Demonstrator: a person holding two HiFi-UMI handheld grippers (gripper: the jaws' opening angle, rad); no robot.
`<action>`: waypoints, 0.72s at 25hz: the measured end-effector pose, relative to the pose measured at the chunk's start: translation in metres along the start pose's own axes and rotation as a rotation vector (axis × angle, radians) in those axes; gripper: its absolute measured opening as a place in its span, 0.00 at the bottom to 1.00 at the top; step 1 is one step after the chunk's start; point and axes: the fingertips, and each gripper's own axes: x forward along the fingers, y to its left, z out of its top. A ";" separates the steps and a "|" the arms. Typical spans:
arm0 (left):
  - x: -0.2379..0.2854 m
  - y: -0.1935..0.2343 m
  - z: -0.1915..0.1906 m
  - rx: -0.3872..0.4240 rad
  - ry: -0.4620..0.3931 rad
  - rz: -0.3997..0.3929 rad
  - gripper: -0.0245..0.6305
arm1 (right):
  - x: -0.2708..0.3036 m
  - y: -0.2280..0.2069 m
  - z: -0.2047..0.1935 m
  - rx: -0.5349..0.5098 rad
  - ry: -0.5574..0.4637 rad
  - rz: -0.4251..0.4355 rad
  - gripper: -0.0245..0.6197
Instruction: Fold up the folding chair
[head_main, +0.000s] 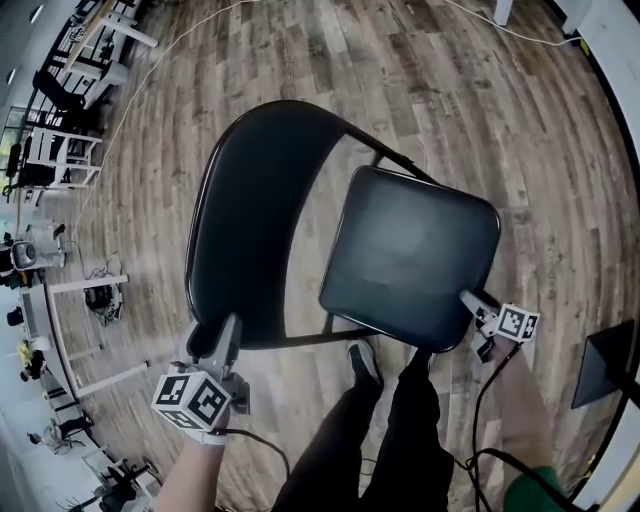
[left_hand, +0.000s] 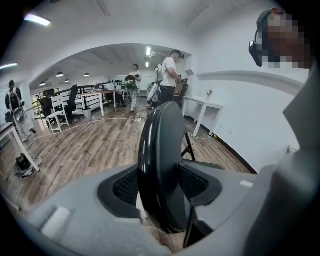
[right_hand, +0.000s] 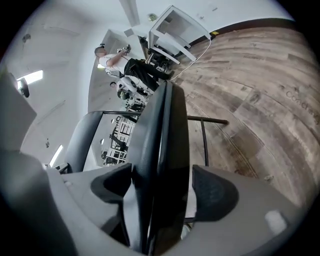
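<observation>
A black folding chair stands on the wood floor, seen from above in the head view. Its curved backrest (head_main: 250, 220) is at the left and its padded seat (head_main: 415, 255) is tipped at the right. My left gripper (head_main: 222, 338) sits at the backrest's near lower edge. In the left gripper view the backrest (left_hand: 160, 145) runs between the jaws, and the left gripper (left_hand: 160, 186) has both pads against it. My right gripper (head_main: 472, 300) is at the seat's near right corner. The seat's edge (right_hand: 167, 130) lies between the jaws of the right gripper (right_hand: 162, 189), with a gap at the right pad.
The person's legs and a shoe (head_main: 365, 362) stand just behind the chair. White tables and office chairs (head_main: 60, 150) line the left side, and a cable (head_main: 150, 75) crosses the floor. A dark object (head_main: 605, 370) sits at the right. Two people (left_hand: 170, 75) stand far off.
</observation>
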 end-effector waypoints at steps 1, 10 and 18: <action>0.001 0.000 0.000 0.002 -0.002 0.001 0.40 | 0.006 -0.001 -0.001 0.005 0.004 -0.003 0.62; 0.001 0.004 -0.003 -0.009 0.010 0.018 0.40 | 0.022 -0.003 -0.003 0.059 -0.028 -0.035 0.62; -0.009 0.018 0.015 -0.034 0.020 0.029 0.39 | 0.018 0.034 0.000 0.069 -0.031 -0.015 0.62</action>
